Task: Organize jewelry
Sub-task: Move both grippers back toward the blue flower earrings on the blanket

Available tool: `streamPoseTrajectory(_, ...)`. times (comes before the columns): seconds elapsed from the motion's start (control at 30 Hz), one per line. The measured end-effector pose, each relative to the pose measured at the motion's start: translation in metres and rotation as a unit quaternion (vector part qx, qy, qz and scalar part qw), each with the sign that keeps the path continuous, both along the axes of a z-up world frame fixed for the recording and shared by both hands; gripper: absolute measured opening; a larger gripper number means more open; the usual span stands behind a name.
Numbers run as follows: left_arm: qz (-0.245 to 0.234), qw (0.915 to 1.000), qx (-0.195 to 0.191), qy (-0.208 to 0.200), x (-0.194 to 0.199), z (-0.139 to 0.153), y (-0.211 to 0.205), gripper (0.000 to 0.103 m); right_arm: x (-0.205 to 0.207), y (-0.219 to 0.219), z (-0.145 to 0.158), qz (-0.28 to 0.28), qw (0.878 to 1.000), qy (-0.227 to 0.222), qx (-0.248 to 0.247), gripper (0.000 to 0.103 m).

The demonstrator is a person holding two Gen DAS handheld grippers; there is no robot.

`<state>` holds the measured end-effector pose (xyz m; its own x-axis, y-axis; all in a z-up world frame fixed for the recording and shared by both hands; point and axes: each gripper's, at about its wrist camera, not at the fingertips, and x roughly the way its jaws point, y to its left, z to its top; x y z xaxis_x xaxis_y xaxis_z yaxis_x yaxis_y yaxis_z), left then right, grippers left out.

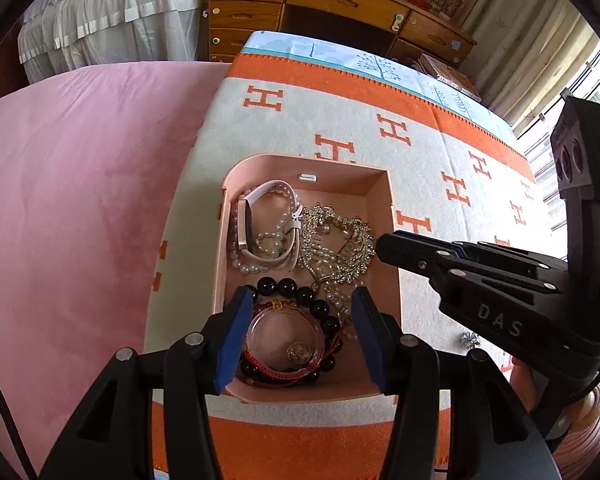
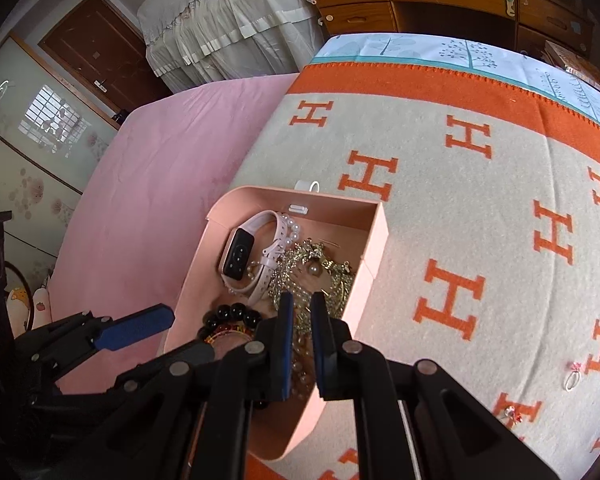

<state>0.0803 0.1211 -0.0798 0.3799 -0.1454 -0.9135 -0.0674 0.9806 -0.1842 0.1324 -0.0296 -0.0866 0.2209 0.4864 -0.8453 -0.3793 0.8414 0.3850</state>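
An open pink box (image 1: 393,208) (image 2: 376,236) lies on the blanket. It holds a pink smart band (image 1: 256,224) (image 2: 256,252), pearls (image 1: 270,240), a gold rhinestone comb (image 1: 340,244) (image 2: 320,268), a black bead bracelet (image 1: 296,290) (image 2: 232,314) and a clear bangle (image 1: 286,336) wound with red cord. My left gripper (image 1: 300,320) (image 2: 188,334) is open, its blue pads standing either side of the bangle without pressing it. My right gripper (image 2: 302,316) (image 1: 380,246) is shut and empty, its tip over the comb by the box's right wall.
A ring (image 2: 572,380) and small earrings (image 2: 514,412) (image 1: 470,338) lie loose on the orange-and-grey blanket (image 2: 480,220) right of the box. A pink sheet (image 1: 80,200) spreads to the left. A wooden dresser (image 1: 320,4) stands behind.
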Motion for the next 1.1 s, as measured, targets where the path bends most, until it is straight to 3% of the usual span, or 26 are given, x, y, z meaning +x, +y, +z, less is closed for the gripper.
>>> streamPoseTrajectory(0.3,-0.015,0.9996,0.015,-0.016,-0.011,0.017,-0.027,0.066,-0.025,-0.044,0.025,-0.019,0.999,-0.021,0.019,0.009)
streamPoseTrajectory(0.5,-0.037,0.9978,0.027,-0.049,-0.023,0.044,-0.055,0.076,-0.047,-0.087,0.043,-0.036,0.998,-0.043,0.022,0.009)
streamPoseTrajectory(0.77,-0.084,0.9927,0.039,-0.077,-0.029,0.068,-0.109,0.078,-0.067,-0.158,0.062,-0.089,0.993,-0.079,0.023,0.009)
streamPoseTrajectory(0.97,-0.113,0.9883,0.052,-0.089,-0.031,0.063,-0.149,0.078,-0.075,-0.196,0.059,-0.12,0.988,-0.097,0.012,0.009)
streamPoseTrajectory(1.1,-0.131,0.9856,0.056,-0.091,-0.038,0.037,-0.171,0.078,-0.077,-0.209,0.044,-0.128,0.987,-0.097,0.009,0.009)
